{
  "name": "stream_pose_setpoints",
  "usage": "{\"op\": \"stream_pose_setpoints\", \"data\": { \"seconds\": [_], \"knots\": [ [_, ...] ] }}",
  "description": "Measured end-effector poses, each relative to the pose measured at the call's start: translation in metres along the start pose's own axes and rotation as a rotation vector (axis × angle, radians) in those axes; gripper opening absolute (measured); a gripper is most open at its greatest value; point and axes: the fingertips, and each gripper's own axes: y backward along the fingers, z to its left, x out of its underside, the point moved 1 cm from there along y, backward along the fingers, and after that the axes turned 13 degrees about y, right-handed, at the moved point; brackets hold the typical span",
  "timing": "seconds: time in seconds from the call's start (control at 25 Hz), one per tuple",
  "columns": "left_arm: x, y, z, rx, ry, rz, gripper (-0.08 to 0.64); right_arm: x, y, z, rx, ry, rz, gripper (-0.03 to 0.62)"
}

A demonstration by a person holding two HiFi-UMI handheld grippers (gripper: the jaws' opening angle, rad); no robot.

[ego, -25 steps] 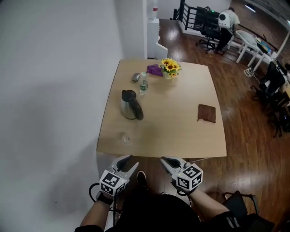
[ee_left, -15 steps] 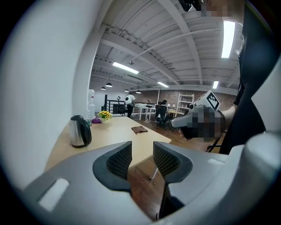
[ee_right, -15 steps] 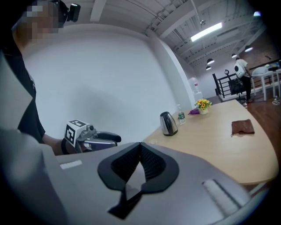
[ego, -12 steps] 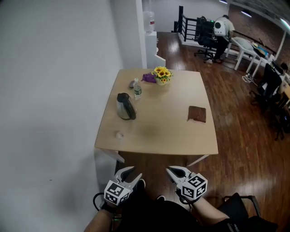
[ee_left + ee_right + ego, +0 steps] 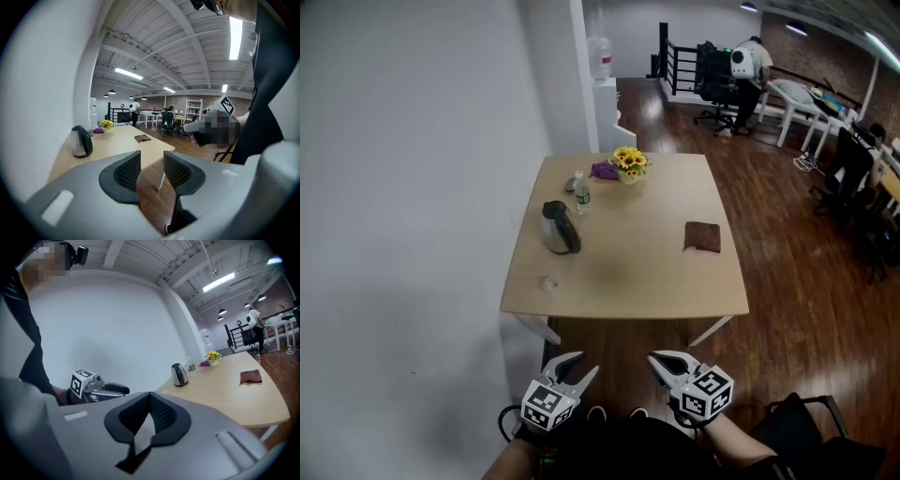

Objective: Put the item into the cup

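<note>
Handling is guesswork from this far back. The small clear cup [image 5: 548, 282] stands on the table [image 5: 647, 281] near the steel kettle [image 5: 560, 228], on its near side; it looks light and easy to tip. Which item is meant I cannot tell. The flat brown cloth [image 5: 702, 236], well to the kettle's right, seems likeliest: soft and limp, best pinched at an edge or corner. The water bottle [image 5: 581, 194] just beyond the kettle carries a label too small to read; no other writing shows. Both grippers hang short of the table. The left gripper [image 5: 152, 168] has a narrow gap holding nothing; the right gripper [image 5: 150, 397] is closed and empty.
</note>
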Motion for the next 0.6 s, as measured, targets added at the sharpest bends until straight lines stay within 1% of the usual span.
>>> {"op": "stream_pose_setpoints", "data": {
  "seconds": [0.16, 0.4, 0.6],
  "knots": [
    [0.005, 0.012, 0.005, 0.011, 0.003, -0.003, 0.147, 0.0, -0.004, 0.012, 0.009, 0.009, 0.006, 0.008],
    [0.004, 0.034, 0.021, 0.015, -0.007, -0.014, 0.147, -0.012, -0.011, 0.034, 0.011, 0.022, -0.005, 0.008],
    [0.009, 0.045, 0.027, 0.029, -0.015, -0.02, 0.147, -0.009, -0.018, 0.045, 0.026, 0.042, 0.0, 0.008]
  ]
}}
